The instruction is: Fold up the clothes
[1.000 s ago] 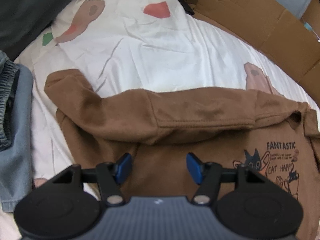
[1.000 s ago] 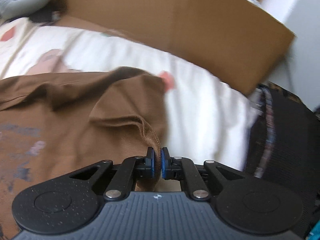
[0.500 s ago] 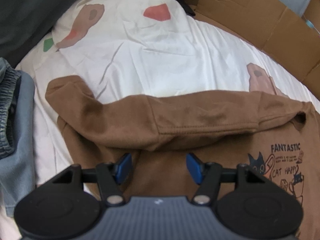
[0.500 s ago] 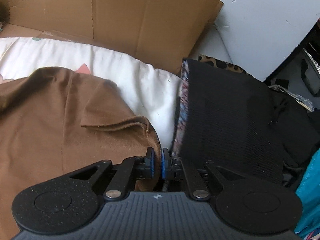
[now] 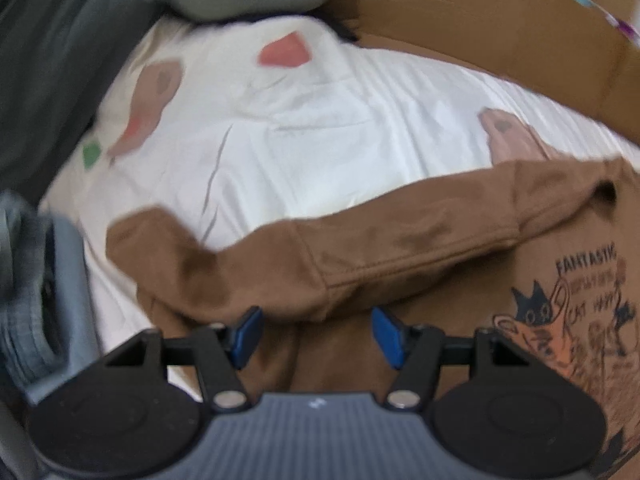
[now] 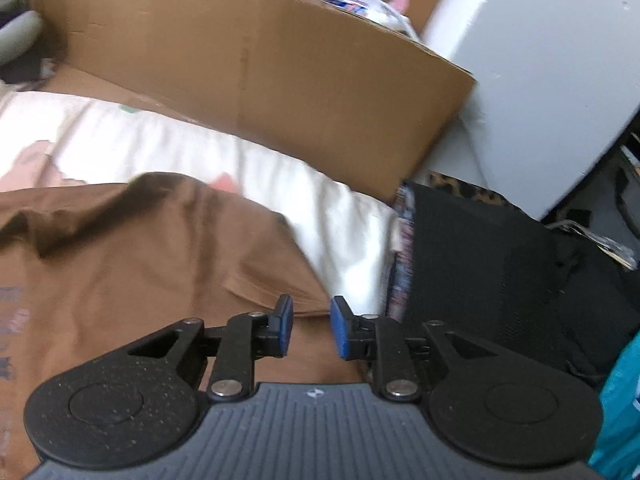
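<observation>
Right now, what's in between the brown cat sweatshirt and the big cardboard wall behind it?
Only the white patterned bedsheet lies between the brown cat sweatshirt and the cardboard wall. Both wrist views show that stretch with nothing else lying on it.

Brown sweatshirt (image 5: pixel 400 248) soft matt cloth; bedsheet (image 5: pixel 320 128) smooth cloth; cardboard (image 6: pixel 280 80) matt, creased.
</observation>
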`<state>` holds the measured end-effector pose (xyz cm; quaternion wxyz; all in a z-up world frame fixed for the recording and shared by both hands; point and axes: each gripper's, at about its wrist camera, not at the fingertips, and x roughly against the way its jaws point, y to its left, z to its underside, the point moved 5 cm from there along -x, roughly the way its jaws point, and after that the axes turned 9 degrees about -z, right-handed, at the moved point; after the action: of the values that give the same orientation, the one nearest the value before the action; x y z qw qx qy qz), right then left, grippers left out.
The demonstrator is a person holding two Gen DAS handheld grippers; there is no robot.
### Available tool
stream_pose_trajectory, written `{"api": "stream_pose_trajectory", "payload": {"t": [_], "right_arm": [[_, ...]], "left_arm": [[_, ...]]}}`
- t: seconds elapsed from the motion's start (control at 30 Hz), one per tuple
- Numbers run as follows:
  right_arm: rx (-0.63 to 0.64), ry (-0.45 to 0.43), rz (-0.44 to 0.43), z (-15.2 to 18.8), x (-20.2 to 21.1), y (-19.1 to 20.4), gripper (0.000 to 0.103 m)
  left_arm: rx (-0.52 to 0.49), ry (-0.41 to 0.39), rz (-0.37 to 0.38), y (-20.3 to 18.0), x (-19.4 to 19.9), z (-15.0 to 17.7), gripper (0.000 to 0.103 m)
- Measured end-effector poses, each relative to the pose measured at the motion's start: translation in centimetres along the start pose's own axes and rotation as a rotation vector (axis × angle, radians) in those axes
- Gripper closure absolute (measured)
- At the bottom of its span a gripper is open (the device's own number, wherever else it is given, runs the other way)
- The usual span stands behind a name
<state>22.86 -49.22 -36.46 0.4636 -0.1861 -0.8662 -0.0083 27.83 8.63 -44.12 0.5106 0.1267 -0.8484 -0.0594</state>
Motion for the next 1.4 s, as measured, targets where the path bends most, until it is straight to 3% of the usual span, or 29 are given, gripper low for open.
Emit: {"api": "stream_pose_trajectory", "payload": {"t": [0.23,0.33,0.77,0.83,1.0,1.27,1.4], "right_arm": [[0.029,-0.002,-0.102,-0.6,-0.1,2.0,0.074],[0.047,-0.009,-0.109,-0.6,0.1,2.8,0.071],[0.058,0.034,-0.098,0.9,-1.0,2.5,0.070],[0.060,0.033,-0.106,0.8,-1.0,2.6,0.070],[0.065,0.031,-0.117,0.7,-1.1,2.8,0.070],[0.074,0.055,-0.113,1.5,-1.4,2.9,0.070],[0.071,0.060,-0.116,1.7,-1.6,3.0,0.070]], "left_arm": [[-0.345,-0.133,-0.095,-2.9,1.1,-0.1,0.043],[-0.459,-0.148,-0.108,-3.6,1.0,0.0,0.052],[-0.699,-0.171,-0.143,-3.9,0.2,-0.6,0.054],[-0.751,-0.172,-0.144,-4.3,0.1,-0.3,0.057],[-0.884,-0.175,-0.146,-5.1,-0.3,0.3,0.076],[-1.084,-0.191,-0.154,-6.0,-0.6,0.9,0.075],[-1.134,-0.189,-0.156,-6.0,-1.0,0.7,0.075]]}}
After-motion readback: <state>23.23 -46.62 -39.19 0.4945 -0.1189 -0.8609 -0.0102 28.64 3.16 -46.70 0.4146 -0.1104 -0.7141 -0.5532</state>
